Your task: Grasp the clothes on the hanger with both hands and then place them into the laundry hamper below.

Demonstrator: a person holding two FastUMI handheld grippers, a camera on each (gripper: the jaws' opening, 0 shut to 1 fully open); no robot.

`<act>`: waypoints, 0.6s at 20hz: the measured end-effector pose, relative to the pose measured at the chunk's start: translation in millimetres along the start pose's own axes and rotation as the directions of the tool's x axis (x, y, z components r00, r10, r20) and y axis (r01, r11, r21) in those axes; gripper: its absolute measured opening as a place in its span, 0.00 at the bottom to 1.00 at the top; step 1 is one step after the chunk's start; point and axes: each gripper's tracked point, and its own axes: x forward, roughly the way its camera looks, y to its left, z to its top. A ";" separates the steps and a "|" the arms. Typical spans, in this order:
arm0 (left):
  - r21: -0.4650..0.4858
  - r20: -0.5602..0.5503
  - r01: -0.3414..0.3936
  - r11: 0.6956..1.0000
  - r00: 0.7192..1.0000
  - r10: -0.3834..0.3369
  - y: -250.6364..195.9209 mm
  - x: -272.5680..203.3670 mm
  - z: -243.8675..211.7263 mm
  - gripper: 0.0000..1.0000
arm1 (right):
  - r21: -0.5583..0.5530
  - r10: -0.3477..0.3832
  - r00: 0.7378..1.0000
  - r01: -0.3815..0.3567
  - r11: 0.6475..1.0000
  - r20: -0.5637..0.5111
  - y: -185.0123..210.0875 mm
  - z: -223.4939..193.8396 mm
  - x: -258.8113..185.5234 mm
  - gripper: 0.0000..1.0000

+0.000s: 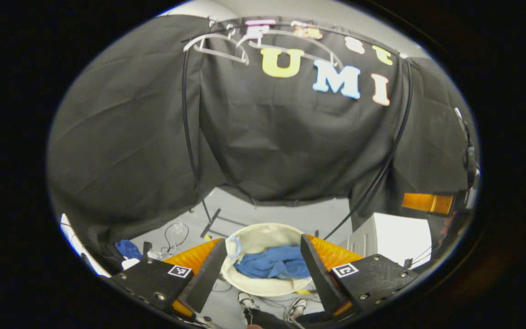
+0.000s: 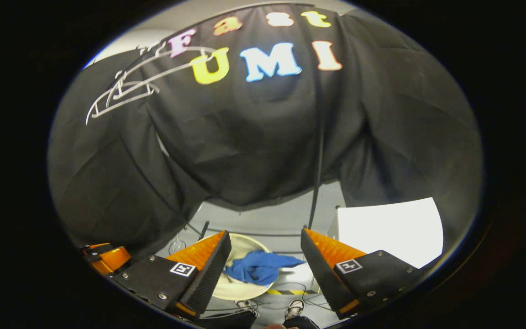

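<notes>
Blue clothes [image 1: 273, 263] heaped in the cream hamper [image 1: 263, 237] on the floor, bare hangers [image 1: 226, 45] high on the rail, left gripper [image 1: 263, 269] and right gripper [image 2: 265, 267] both spread wide above, gripping nothing.

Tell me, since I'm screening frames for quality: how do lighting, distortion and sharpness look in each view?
Left gripper view: fisheye bends the rack poles; the blue garment in the hamper is evenly lit and fairly sharp; the white box is bright. Right gripper view: the white box is blown out to plain white; the hangers curve and look slightly soft; the booth cloth stays dark.
</notes>
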 end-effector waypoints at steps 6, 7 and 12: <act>-0.027 0.424 0.018 0.999 0.906 -0.005 -36.8 -85.7 147.6 0.94 | -0.150 -0.056 0.946 0.109 0.983 0.320 -40.9 85.7 -68.8 0.91; -0.009 0.481 0.021 1.000 0.877 -0.014 -38.0 -98.4 168.0 0.93 | -0.149 -0.057 0.926 0.120 0.982 0.374 -35.9 99.3 -82.6 0.91; -0.047 0.740 0.084 0.995 0.673 -0.022 -27.2 -181.5 244.1 0.93 | -0.096 -0.008 0.854 0.068 0.993 0.520 9.1 137.6 -117.5 0.91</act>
